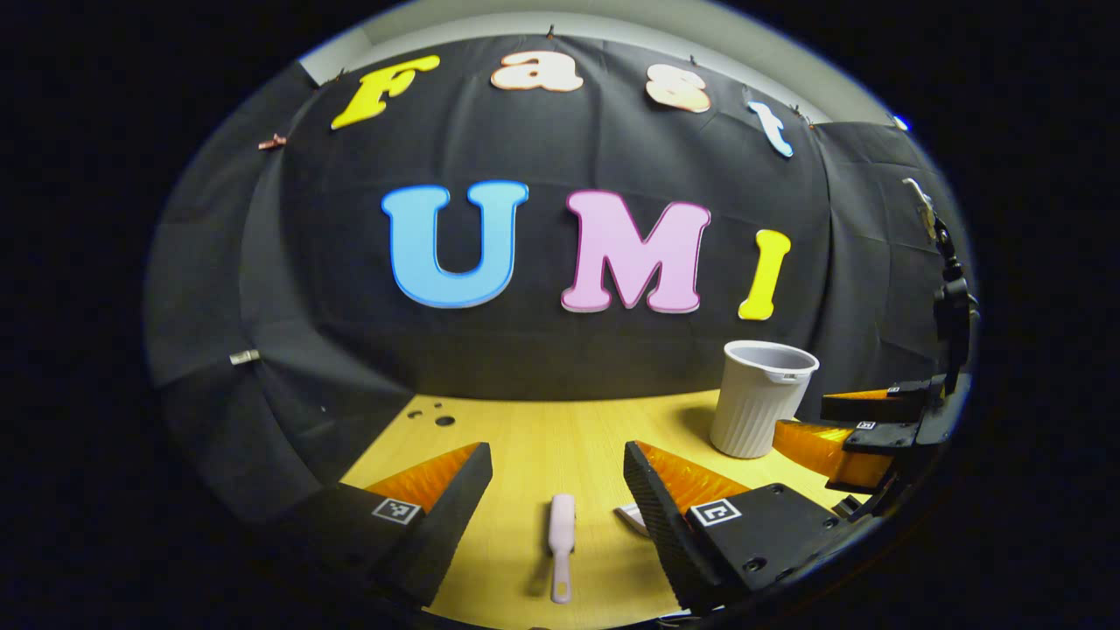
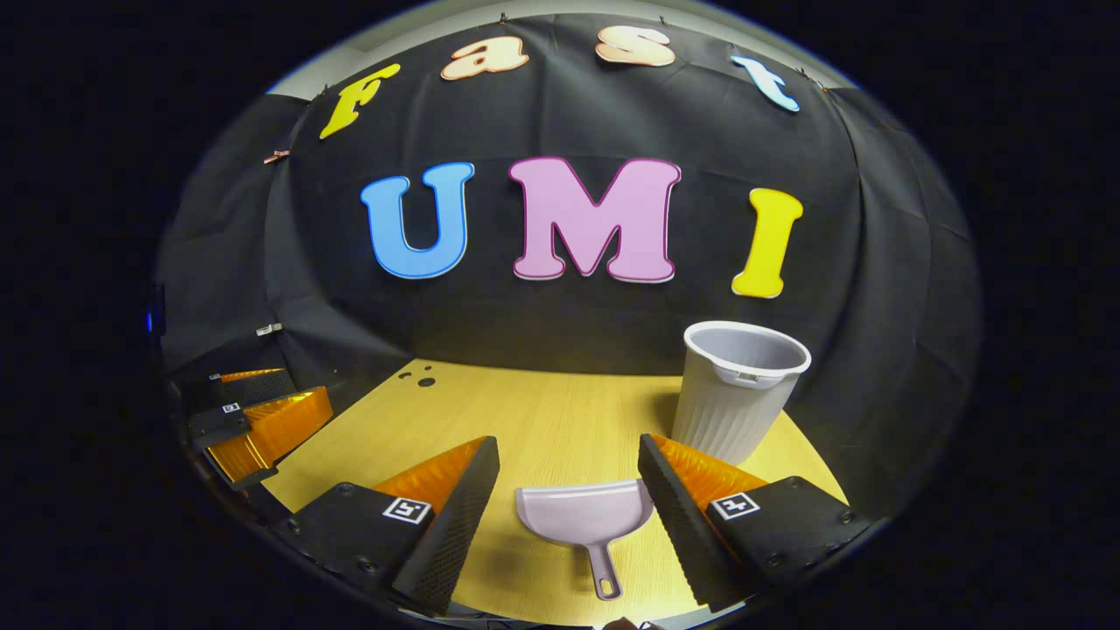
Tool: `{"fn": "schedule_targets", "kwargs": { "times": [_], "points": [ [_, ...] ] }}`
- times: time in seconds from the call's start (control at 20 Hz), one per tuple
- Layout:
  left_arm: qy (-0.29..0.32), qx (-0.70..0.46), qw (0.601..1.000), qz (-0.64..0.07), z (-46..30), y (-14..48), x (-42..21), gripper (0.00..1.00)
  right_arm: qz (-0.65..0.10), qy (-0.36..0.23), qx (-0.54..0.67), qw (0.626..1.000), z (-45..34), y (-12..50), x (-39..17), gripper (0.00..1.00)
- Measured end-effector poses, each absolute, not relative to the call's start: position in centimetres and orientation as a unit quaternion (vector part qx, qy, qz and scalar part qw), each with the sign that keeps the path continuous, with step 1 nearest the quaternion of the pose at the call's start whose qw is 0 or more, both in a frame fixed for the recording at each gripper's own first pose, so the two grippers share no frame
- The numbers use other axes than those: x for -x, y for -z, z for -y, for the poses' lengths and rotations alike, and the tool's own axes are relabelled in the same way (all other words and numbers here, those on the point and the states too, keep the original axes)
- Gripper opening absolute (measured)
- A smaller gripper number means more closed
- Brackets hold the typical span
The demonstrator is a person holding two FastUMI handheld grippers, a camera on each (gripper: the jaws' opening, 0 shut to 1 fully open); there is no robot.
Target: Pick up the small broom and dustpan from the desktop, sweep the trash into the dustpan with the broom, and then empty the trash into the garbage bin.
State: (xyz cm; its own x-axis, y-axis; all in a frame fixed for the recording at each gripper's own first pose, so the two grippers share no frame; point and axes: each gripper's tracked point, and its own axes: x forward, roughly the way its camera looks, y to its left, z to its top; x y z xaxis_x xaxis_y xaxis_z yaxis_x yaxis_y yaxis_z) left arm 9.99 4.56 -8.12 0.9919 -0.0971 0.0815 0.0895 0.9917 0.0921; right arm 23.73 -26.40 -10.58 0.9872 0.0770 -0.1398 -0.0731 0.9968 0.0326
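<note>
Your left gripper (image 1: 557, 490) hangs wide open and empty, with the pink broom (image 1: 561, 544) lying on the table (image 1: 542, 429) between its fingers. Your right gripper (image 2: 569, 481) is just as open and empty, the dustpan (image 2: 588, 522) flat between its fingers, handle toward you. The bin (image 2: 738, 388) stands upright behind, at the far right.

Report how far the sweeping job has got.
Nothing looks done yet. The broom lies on the desktop between the open left gripper fingers; the dustpan lies flat between the open right gripper fingers. Left: grasp both, sweep, empty into the garbage bin.
</note>
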Motion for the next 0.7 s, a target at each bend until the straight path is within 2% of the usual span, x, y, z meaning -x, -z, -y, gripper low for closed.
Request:
{"fn": "schedule_targets", "kwargs": {
  "times": [0.25,0.7],
  "points": [
    [0.051,-0.037,0.996,0.059,-6.0,8.6,-6.0,0.96,-0.036,-0.033,-0.023,0.999,25.8,8.9,-22.2,0.99],
    [0.074,-0.051,0.994,0.066,-5.3,9.2,-4.4,0.96,-0.030,-0.018,-0.018,0.999,26.5,9.3,-20.6,0.99]
  ]
}}
